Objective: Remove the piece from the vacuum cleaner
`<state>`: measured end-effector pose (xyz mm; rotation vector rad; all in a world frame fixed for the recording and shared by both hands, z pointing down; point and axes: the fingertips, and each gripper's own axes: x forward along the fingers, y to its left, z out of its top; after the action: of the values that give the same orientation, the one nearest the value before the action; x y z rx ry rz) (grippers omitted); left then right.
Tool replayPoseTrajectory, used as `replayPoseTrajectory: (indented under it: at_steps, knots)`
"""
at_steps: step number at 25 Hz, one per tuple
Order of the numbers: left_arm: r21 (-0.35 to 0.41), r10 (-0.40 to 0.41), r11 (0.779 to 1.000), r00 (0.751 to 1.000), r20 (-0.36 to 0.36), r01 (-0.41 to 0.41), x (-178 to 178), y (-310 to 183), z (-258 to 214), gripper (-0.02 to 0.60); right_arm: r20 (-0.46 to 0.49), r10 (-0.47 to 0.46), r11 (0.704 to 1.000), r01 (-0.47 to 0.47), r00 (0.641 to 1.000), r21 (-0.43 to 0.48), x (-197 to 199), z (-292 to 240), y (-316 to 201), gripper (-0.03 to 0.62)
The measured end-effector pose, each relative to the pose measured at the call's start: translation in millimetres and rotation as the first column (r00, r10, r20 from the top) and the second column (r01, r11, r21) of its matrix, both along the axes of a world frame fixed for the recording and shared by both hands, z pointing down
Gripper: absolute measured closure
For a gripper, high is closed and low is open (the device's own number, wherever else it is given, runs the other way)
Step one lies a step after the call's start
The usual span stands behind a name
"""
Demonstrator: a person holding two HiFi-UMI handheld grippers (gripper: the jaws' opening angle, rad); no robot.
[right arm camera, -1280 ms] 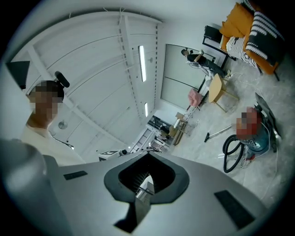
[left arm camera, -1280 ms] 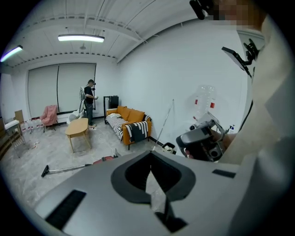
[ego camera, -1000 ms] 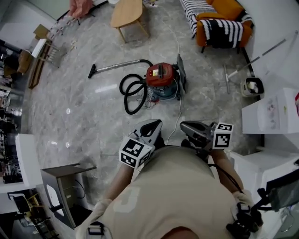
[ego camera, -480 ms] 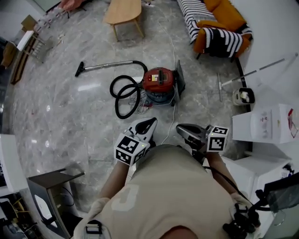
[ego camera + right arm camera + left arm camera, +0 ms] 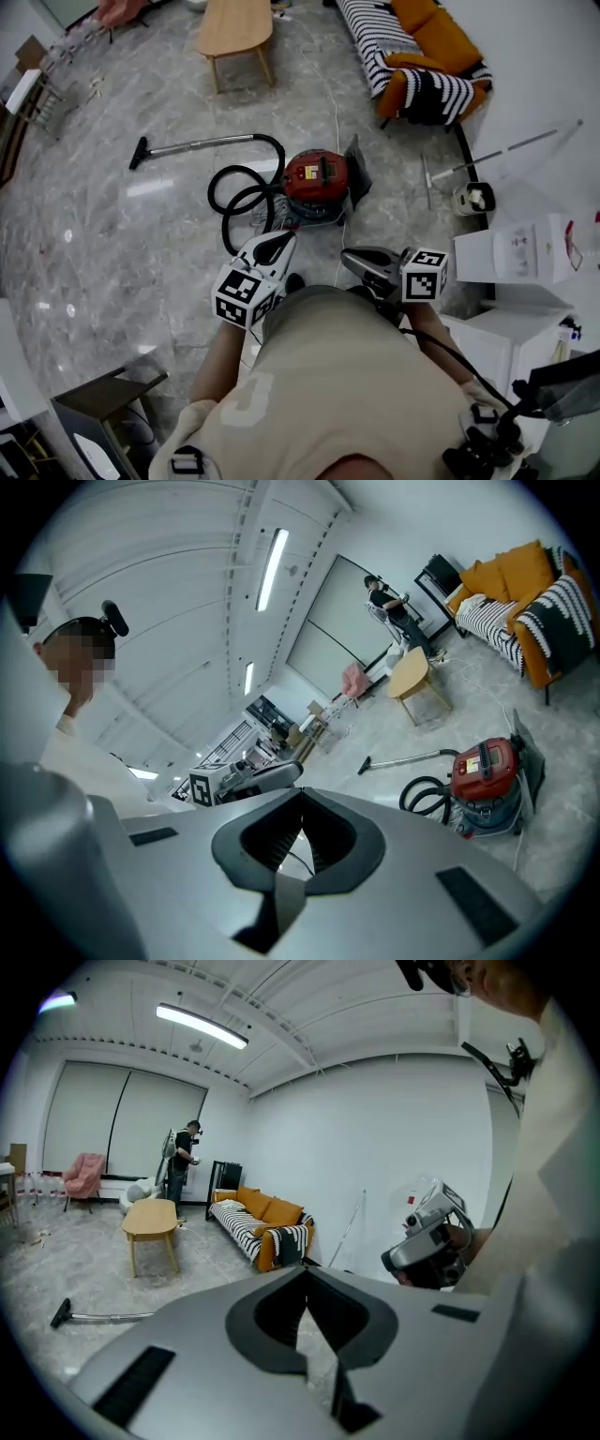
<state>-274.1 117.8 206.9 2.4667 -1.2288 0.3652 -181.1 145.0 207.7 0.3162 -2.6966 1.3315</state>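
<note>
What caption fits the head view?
Left hand-held gripper and right hand-held gripper, shut, empty, near red vacuum cleaner.

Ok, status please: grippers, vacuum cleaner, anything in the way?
Left gripper shut, empty. Right gripper shut, empty. Vacuum cleaner on floor ahead, untouched. Hose coiled beside it.

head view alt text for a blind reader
A person, seen from above, points the shut left gripper and right gripper toward a red vacuum cleaner on a marble floor. Its black hose coils beside it; a wooden table and striped sofa lie beyond.
</note>
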Motion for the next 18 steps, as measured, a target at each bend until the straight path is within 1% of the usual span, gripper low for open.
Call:
replayPoseTrajectory:
  at_steps: [4, 7, 10, 14, 18]
  knots:
    - [0.01, 0.013, 1.0, 1.0, -0.024, -0.013, -19.7, -6.1, -2.1, 0.578, -0.029, 0.009, 1.0, -0.009, 1.0, 0.012, -21.2, -0.2, -8.7, 0.592]
    - [0.017, 0.014, 1.0, 0.999, -0.04, -0.014, -33.6, -8.1, -3.5, 0.578, -0.049, -0.004, 1.0, 0.005, 0.999, 0.024, -41.3, -1.2, -18.2, 0.592]
    - [-0.008, 0.015, 1.0, 0.999, -0.051, -0.016, -43.8, -8.4, 2.5, 0.578, -0.068, -0.023, 0.999, 0.025, 0.997, 0.028, -57.3, -1.2, -26.4, 0.592]
    - [-0.041, 0.013, 0.999, 0.998, -0.054, -0.015, -48.8, -14.4, 7.6, 0.578, -0.086, -0.042, 0.998, 0.045, 0.995, 0.032, -62.8, -3.0, -33.7, 0.591]
    - [-0.034, 0.035, 0.999, 0.998, -0.044, -0.036, -46.1, -23.8, 4.7, 0.578, -0.088, -0.042, 0.999, 0.044, 0.995, 0.031, -62.0, -3.7, -39.5, 0.591]
